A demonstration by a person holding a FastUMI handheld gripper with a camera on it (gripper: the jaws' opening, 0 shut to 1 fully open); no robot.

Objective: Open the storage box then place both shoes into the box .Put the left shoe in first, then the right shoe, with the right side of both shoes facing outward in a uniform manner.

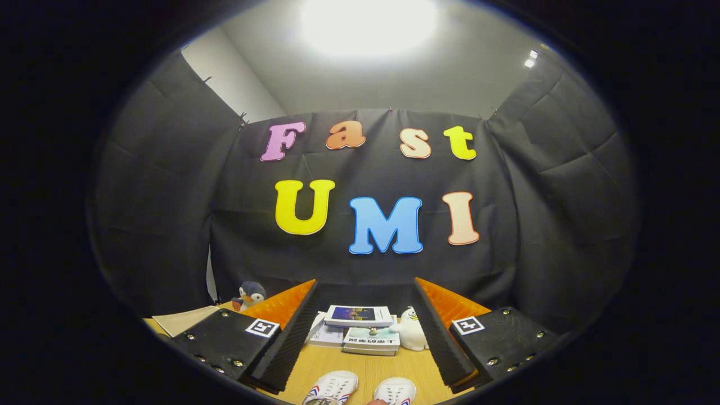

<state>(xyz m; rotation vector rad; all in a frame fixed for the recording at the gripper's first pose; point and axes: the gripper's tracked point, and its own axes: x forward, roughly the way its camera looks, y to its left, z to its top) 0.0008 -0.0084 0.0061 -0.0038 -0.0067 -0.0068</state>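
The tool [365, 337] is held level above the counter [365, 365], its 2 fingers spread wide apart with nothing between them. Below and between the fingers, at the near edge of the counter, the toes of 2 white shoes with red and blue stripes stand side by side: one shoe [333, 388] nearer the left finger, the other shoe [395, 391] nearer the right finger. Which one is the left shoe cannot be told from the toes alone.

Beyond the fingertips, a stack of books [360, 326] lies on the counter, with a small white plush toy [412, 331] just beside it on the right. A penguin toy [250, 295] sits further back, past the left finger.

Judging by this, the task looks to be at its very start: both shoes rest on the counter and opening the storage box is the step in hand. The next move probably calls for turning or tilting the tool to bring the box into sight, then taking hold of its lid or flap with the spread fingers.
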